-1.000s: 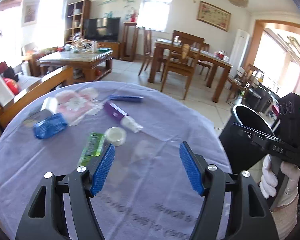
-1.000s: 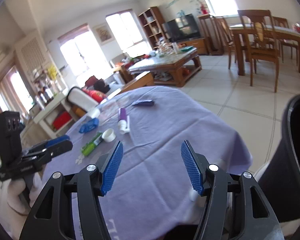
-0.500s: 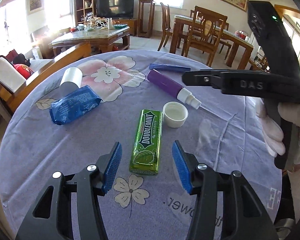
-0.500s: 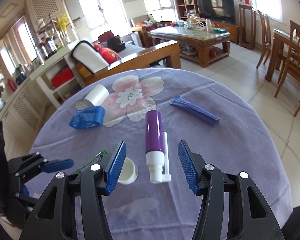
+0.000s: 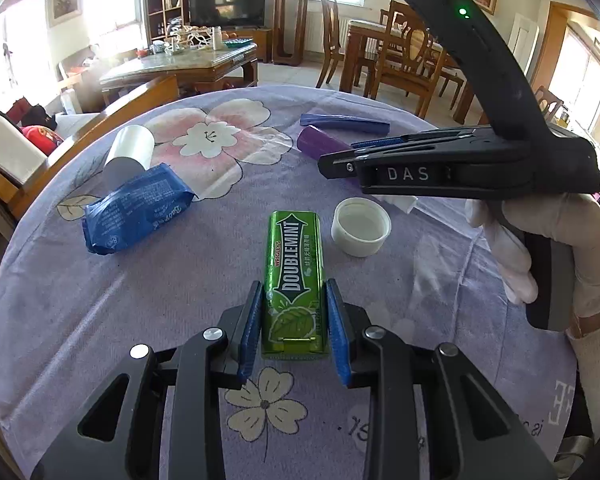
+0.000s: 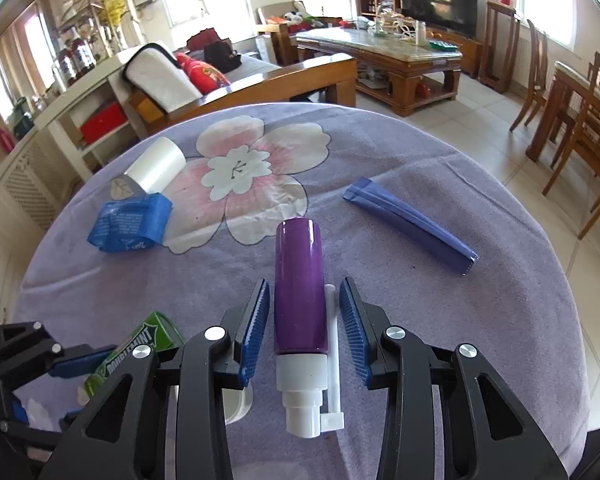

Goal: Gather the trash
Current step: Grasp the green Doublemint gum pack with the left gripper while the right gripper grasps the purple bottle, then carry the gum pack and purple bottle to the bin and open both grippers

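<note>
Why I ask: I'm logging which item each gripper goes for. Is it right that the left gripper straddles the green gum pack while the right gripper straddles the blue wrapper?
Not quite. The right gripper straddles the purple spray bottle, jaws closing, as the right wrist view shows. The blue wrapper lies apart. The left gripper does straddle the green gum pack.

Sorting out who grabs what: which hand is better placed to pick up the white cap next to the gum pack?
Neither is free. The left tool is closing around the gum pack, the right tool around the purple bottle. The white cap lies just beside the gum, so left looks nearer.
</note>
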A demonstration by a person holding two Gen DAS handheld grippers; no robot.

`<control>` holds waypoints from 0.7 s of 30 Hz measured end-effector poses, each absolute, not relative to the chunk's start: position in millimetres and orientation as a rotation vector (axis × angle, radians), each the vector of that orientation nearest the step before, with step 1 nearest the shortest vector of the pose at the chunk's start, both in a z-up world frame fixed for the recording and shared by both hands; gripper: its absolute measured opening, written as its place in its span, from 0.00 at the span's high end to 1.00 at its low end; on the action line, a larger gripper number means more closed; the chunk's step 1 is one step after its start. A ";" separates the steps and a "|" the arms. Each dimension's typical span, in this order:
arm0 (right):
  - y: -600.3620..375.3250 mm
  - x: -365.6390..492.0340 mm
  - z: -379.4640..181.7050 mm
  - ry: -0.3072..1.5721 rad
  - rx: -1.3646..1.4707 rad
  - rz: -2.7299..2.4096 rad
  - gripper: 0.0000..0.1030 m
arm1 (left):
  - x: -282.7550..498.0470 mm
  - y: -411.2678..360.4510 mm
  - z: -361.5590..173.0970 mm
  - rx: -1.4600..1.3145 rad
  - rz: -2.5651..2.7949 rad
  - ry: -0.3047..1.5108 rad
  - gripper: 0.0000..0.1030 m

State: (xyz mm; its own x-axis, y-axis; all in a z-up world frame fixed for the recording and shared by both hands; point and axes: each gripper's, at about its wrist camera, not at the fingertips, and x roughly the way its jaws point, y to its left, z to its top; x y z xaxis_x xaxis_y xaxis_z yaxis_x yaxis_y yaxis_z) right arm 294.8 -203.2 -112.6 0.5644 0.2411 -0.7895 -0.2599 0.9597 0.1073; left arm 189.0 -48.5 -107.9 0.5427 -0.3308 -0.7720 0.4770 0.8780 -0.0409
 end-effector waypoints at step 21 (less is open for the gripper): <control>-251.5 212.1 -75.2 0.795 0.185 0.372 0.75 | 147.1 -54.4 -70.0 0.210 -0.430 0.706 0.71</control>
